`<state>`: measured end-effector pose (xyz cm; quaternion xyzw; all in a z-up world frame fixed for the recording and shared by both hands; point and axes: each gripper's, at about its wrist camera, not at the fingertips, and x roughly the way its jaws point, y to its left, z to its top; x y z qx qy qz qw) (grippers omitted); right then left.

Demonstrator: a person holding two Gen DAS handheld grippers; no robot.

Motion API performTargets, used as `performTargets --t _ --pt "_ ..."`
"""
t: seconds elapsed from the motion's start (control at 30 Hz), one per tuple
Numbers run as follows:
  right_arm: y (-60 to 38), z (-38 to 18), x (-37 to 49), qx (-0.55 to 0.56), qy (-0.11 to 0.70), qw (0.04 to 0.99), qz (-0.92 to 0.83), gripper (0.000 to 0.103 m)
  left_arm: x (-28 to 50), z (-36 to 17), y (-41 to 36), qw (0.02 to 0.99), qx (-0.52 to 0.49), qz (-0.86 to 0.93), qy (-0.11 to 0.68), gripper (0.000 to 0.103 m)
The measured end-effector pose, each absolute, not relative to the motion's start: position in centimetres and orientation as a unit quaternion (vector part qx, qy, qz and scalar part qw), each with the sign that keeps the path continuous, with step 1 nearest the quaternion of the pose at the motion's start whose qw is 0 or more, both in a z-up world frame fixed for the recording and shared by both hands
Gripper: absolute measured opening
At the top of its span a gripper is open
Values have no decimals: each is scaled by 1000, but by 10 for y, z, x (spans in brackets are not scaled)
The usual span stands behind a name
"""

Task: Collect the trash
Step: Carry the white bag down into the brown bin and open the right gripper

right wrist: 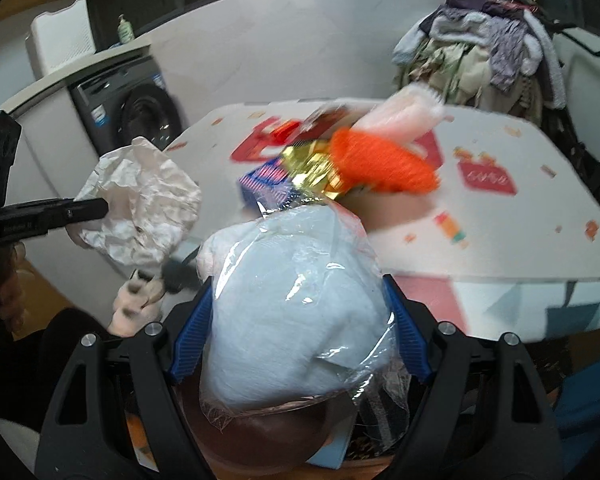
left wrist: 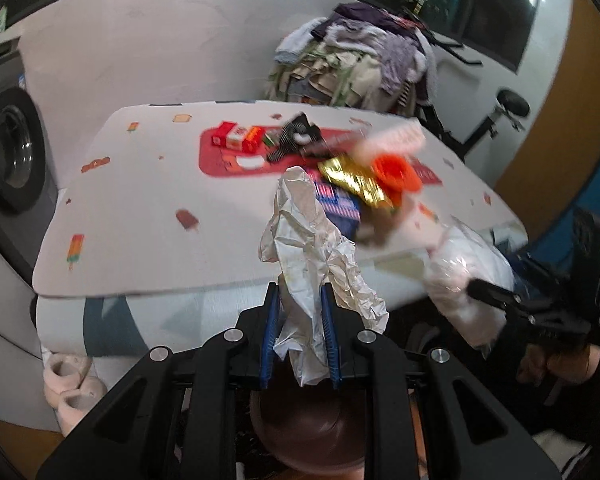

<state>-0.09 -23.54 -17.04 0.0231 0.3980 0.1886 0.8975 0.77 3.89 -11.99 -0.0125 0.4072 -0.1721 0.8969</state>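
Observation:
My left gripper (left wrist: 299,296) is shut on a crumpled white paper (left wrist: 308,248), held in front of the table's near edge; the paper also shows in the right wrist view (right wrist: 144,200). My right gripper (right wrist: 298,292) is shut on a clear plastic bag with white stuff inside (right wrist: 296,312), also seen at the right in the left wrist view (left wrist: 468,276). On the table (left wrist: 140,208) lie a gold foil wrapper (left wrist: 352,180), a blue packet (left wrist: 340,204), an orange object (left wrist: 396,174) and small red boxes (left wrist: 236,138).
A brown bowl-like container (right wrist: 268,440) sits below both grippers. A washing machine (left wrist: 12,152) stands to the left. A heap of clothes (left wrist: 356,60) is piled behind the table. Pale slippers (left wrist: 68,380) lie on the floor at left.

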Motion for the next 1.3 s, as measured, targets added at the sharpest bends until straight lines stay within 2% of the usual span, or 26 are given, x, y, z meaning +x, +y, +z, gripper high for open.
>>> performTargets --t 0.23,0.43,0.67,0.9,1.07,1.3 --pt "-202 -203 -25 -13 434 872 228 79 -33 -144 40 899 -6 -174 403 21" --pt "-176 -239 -23 -50 491 834 245 79 -32 -161 42 894 -25 -173 413 21" --pt "-179 -240 -10 -17 488 836 248 89 -28 -167 40 890 -1 -180 418 21" --pt "-206 -213 -6 -43 417 879 226 97 -29 -177 32 883 41 -202 422 21" --pt "-228 -209 -10 -34 398 891 214 97 -31 -187 19 878 72 -224 416 21" --pt "-221 -224 -2 -45 422 885 190 97 -36 -208 6 869 97 -255 412 22"
